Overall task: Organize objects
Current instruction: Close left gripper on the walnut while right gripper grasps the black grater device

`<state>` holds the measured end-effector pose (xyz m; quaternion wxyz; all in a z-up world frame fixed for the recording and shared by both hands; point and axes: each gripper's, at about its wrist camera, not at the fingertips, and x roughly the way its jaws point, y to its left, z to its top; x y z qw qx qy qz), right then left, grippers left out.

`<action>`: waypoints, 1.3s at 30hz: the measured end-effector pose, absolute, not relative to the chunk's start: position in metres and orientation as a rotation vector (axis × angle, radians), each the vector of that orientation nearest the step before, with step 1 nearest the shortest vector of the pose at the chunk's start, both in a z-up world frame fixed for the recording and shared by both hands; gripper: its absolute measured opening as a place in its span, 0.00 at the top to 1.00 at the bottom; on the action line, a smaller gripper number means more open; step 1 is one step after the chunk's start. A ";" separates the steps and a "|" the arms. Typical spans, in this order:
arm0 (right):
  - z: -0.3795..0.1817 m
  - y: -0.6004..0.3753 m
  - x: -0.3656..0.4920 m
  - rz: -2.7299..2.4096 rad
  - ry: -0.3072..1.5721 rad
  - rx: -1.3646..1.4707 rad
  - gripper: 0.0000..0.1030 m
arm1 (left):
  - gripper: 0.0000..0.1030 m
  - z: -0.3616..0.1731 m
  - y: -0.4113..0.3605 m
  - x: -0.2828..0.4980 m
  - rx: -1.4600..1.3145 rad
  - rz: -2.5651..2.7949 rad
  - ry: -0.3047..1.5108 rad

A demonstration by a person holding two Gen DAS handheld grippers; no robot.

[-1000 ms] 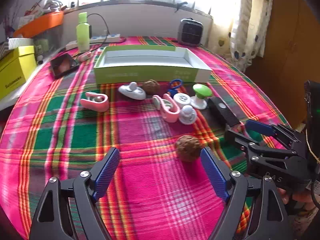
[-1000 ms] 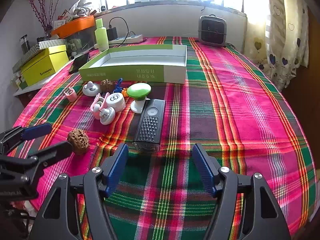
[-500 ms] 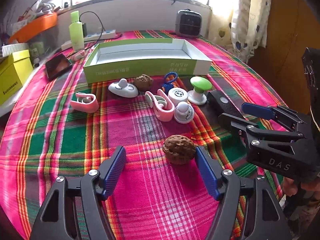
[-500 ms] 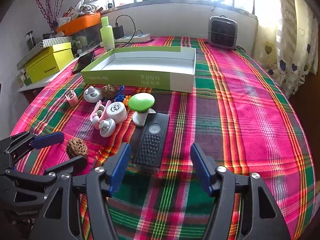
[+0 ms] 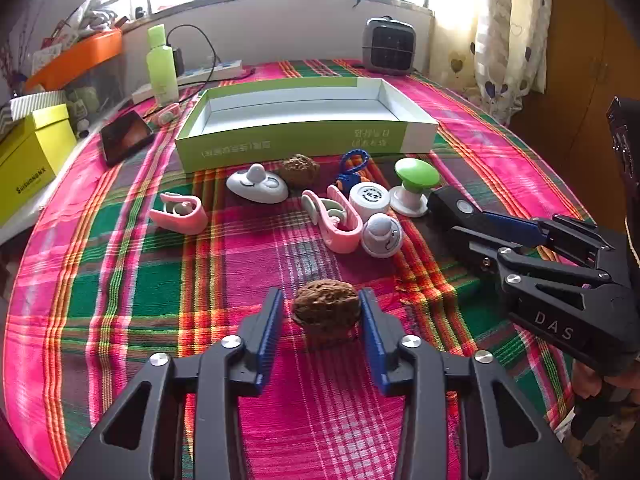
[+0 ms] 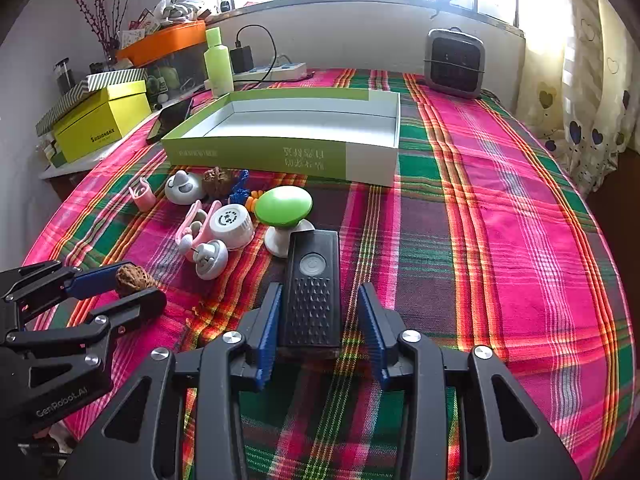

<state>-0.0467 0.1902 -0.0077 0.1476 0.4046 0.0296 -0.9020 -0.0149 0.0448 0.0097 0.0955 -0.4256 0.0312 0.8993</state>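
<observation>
Two grippers, both low over the plaid tablecloth (image 6: 500, 220), both with jaws just closing. My left gripper (image 5: 322, 322) has the walnut (image 5: 325, 312) sitting between its blue pads; right pad touches the shell, left pad shows a thin gap, so not a firm pinch yet. My right gripper (image 6: 318, 320) straddles the near end of the black remote-like device (image 6: 313, 292); left pad against its side, right pad still apart. The open green-and-white box (image 5: 304, 148) lies farther back, small items in front of it: second walnut (image 5: 299, 170), green mushroom-shaped knob (image 5: 414, 186), pink clips.
</observation>
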 end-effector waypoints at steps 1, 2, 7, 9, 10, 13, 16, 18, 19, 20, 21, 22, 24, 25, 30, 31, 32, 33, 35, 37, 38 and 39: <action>-0.007 0.190 -0.047 -2.596 0.081 1.163 0.66 | 0.70 0.010 0.045 -0.015 -1.264 2.668 0.095; -0.007 0.191 -0.048 -2.597 0.077 1.162 0.67 | 0.70 0.010 0.045 -0.016 -1.265 2.668 0.095; -0.007 0.191 -0.048 -2.598 0.074 1.165 0.72 | 0.70 0.010 0.044 -0.017 -1.265 2.664 0.083; -0.007 0.191 -0.048 -2.599 0.072 1.166 0.72 | 0.70 0.010 0.044 -0.017 -1.265 2.659 0.074; -0.006 0.191 -0.048 -2.600 0.077 1.167 0.72 | 0.70 0.010 0.044 -0.018 -1.264 2.657 0.072; -0.006 0.190 -0.046 -2.600 0.085 1.171 0.72 | 0.70 0.010 0.044 -0.017 -1.255 2.649 0.068; -0.006 0.189 -0.044 -2.605 0.090 1.176 0.72 | 0.70 0.011 0.044 -0.020 -1.247 2.640 0.060; -0.004 0.190 -0.041 -2.610 0.086 1.172 0.72 | 0.70 0.013 0.044 -0.022 -1.236 2.634 0.054; -0.003 0.189 -0.039 -2.612 0.088 1.164 0.72 | 0.70 0.013 0.044 -0.022 -1.228 2.632 0.055; -0.002 0.189 -0.037 -2.614 0.092 1.161 0.72 | 0.70 0.014 0.044 -0.023 -1.224 2.631 0.055; -0.001 0.188 -0.036 -2.614 0.096 1.163 0.72 | 0.70 0.014 0.043 -0.023 -1.222 2.627 0.051; -0.001 0.187 -0.035 -2.614 0.096 1.165 0.72 | 0.70 0.015 0.043 -0.023 -1.219 2.621 0.048; 0.000 0.185 -0.033 -2.612 0.091 1.163 0.72 | 0.70 0.016 0.042 -0.021 -1.208 2.617 0.048; 0.000 0.184 -0.031 -2.612 0.093 1.164 0.72 | 0.70 0.016 0.041 -0.021 -1.206 2.615 0.050; -0.003 0.176 -0.028 -2.601 0.118 1.183 0.72 | 0.70 0.016 0.037 -0.024 -1.223 2.614 0.037; -0.003 0.176 -0.029 -2.598 0.114 1.188 0.72 | 0.70 0.016 0.037 -0.024 -1.218 2.613 0.035; -0.004 0.175 -0.030 -2.591 0.110 1.194 0.72 | 0.70 0.017 0.037 -0.024 -1.213 2.616 0.035; -0.006 0.175 -0.032 -2.584 0.109 1.203 0.72 | 0.70 0.016 0.037 -0.024 -1.216 2.617 0.032; -0.006 0.174 -0.031 -2.589 0.110 1.198 0.72 | 0.70 0.014 0.037 -0.025 -1.232 2.610 0.032; -0.007 0.173 -0.032 -2.585 0.116 1.194 0.72 | 0.70 0.011 0.036 -0.028 -1.241 2.608 0.033; -0.007 0.172 -0.034 -2.584 0.116 1.194 0.72 | 0.70 0.011 0.036 -0.030 -1.249 2.608 0.027; -0.007 0.172 -0.035 -2.583 0.116 1.197 0.70 | 0.70 0.010 0.035 -0.031 -1.252 2.607 0.017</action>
